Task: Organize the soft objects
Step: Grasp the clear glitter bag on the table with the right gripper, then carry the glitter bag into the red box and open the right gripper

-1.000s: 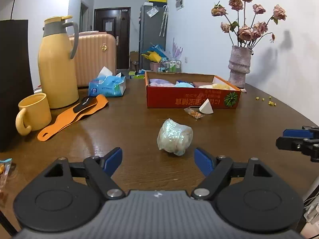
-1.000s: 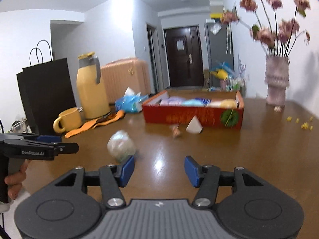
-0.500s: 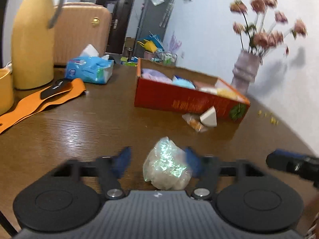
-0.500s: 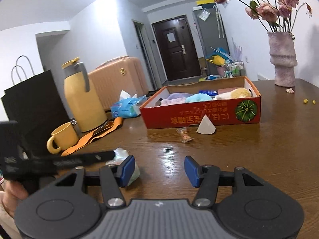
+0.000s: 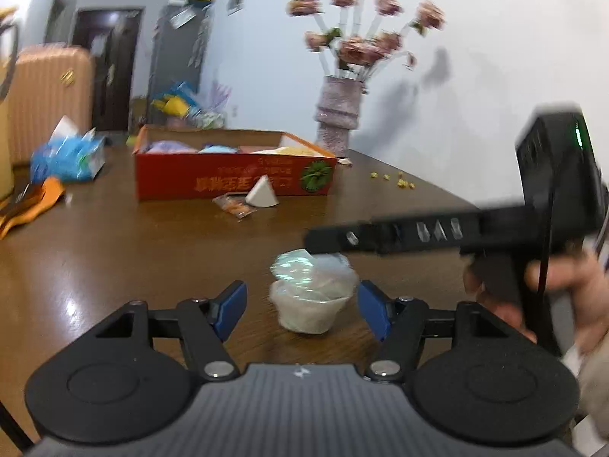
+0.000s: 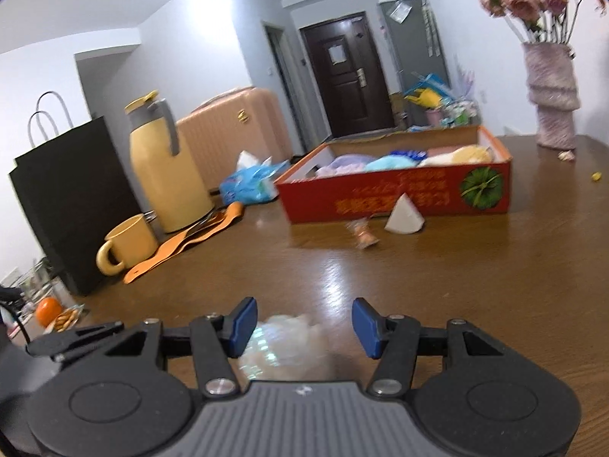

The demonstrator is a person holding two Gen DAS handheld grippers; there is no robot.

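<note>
A soft bundle in clear shiny plastic [image 5: 312, 293] lies on the brown table [image 5: 114, 251]. My left gripper [image 5: 300, 312] straddles it; its jaws are opening, and both blue pads stand clear of the wrap. My right gripper [image 5: 316, 238], held by a hand [image 5: 552, 285], reaches in from the right just above the bundle. In the right wrist view the bundle [image 6: 289, 346] sits low between the fingers of the right gripper [image 6: 304, 327], which is open and does not press it. Farther back stands the red box [image 5: 236, 182] [image 6: 399, 198] holding several soft items.
A white cone-shaped sponge [image 6: 404, 221] and a small snack wrapper [image 6: 363, 234] lie before the box. At the left are a yellow thermos [image 6: 167, 175], yellow mug [image 6: 129, 243], orange strap [image 6: 190, 240], black paper bag [image 6: 72, 198] and tissue pack [image 6: 251, 182]. A vase of flowers [image 5: 338, 114] stands behind the box.
My left gripper moved up to the bundle, narrowed around it, then widened again. My right gripper swung in from the right until it hung over the bundle.
</note>
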